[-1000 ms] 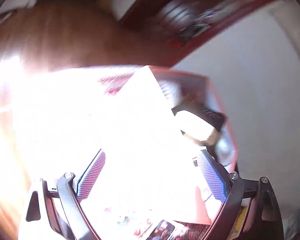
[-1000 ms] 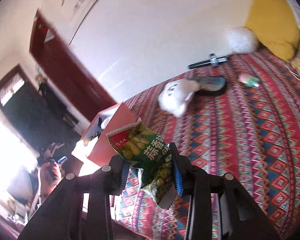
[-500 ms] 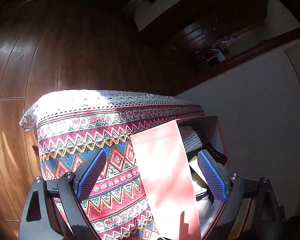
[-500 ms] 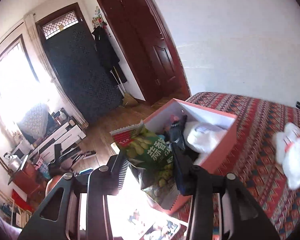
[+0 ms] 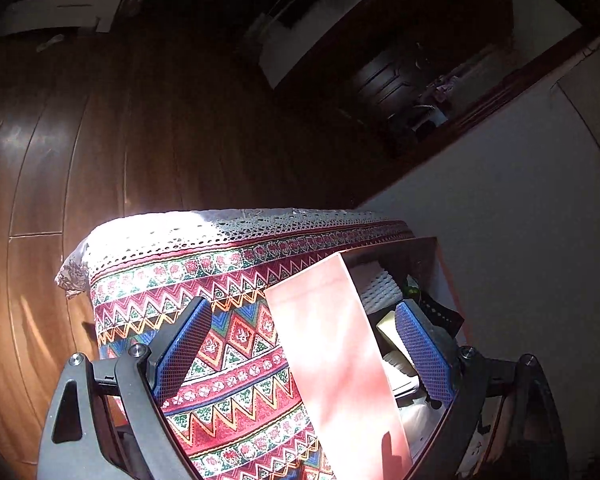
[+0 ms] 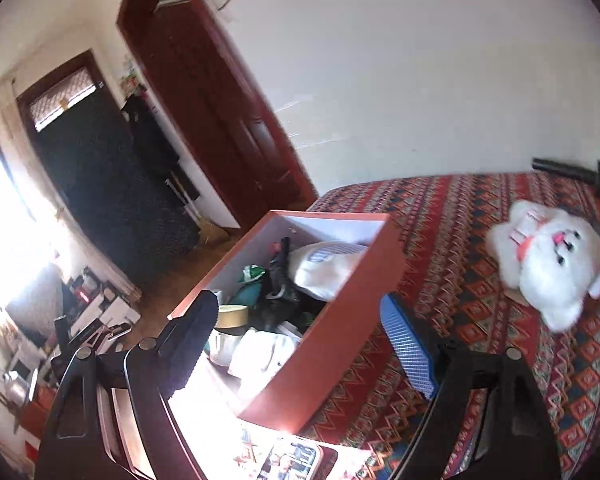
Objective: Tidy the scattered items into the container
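Gone from the right hand-held gripper [image 6: 300,344] is the green snack bag it gripped a second ago; its jaws have just been opening and now stand wide and empty over the near wall of the red box [image 6: 332,332] on the patterned bed [image 6: 480,280]. Only this view shows the box's jumbled contents and a white plush toy [image 6: 552,264] lying well apart. The left hand-held gripper [image 5: 304,348], wide open, straddles the box's wall [image 5: 340,344] without touching, above wooden floor [image 5: 140,120].
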Motion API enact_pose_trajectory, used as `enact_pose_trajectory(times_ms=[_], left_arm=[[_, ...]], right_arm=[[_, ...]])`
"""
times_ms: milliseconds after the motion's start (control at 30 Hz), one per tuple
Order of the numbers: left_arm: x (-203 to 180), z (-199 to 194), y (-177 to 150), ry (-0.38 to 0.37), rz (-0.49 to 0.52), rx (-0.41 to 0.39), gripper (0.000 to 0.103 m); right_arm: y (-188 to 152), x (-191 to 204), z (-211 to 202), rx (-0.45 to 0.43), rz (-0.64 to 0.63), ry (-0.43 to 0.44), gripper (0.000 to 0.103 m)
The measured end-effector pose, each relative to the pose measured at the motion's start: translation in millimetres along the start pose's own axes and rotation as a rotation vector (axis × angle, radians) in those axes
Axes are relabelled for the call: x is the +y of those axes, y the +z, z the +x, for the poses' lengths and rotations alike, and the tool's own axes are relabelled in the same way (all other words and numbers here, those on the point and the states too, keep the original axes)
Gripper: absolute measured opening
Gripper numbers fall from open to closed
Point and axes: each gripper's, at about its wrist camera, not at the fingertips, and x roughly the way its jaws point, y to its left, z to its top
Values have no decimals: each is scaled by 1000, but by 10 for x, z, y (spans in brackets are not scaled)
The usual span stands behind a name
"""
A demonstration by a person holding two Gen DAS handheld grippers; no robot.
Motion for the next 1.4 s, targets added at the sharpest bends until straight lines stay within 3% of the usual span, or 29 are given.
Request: enact_pose_trajectory(times_ms=[267, 400, 467, 700, 800, 933, 1000, 1200, 1233, 1267, 1400], left_arm=[[-478, 39, -343, -9, 118, -5, 94], [-942, 91, -696, -55, 237, 30, 94], [-1234, 125, -949, -85, 327, 53, 94], [-2074, 306, -2016, -178, 606, 207, 94], [-2287, 403, -2437, -179, 704, 268, 94], [-2453, 532, -2812, -156, 784, 307, 94], [-2507, 596, -2929, -140, 807, 320, 94], [-2583, 791, -3102, -75, 848, 352, 94], [-2583, 805, -3126, -73, 852, 361, 94], [-2586, 820, -3135, -71, 858, 367, 94], [-2602, 828, -3155, -66, 868, 365, 94]], right_arm=[[-353, -1475, -944, -129, 326, -194, 84], [-444, -2137, -1373, -160, 472, -223, 84], [-412, -2374, -1535, -148, 473, -266, 84], [-13, -3297, -1906, -39, 300, -627, 84], [250, -3688, -1750, 47, 204, -685, 83], [507, -4022, -1140, 203, 29, -721, 83], [541, -4180, -817, 272, -9, -723, 83], [411, -4596, 5, 471, -223, -847, 89], [413, -4664, 16, 453, -210, -829, 85], [446, -4729, -25, 417, -163, -804, 52], [487, -4840, -274, 337, -19, -786, 36]])
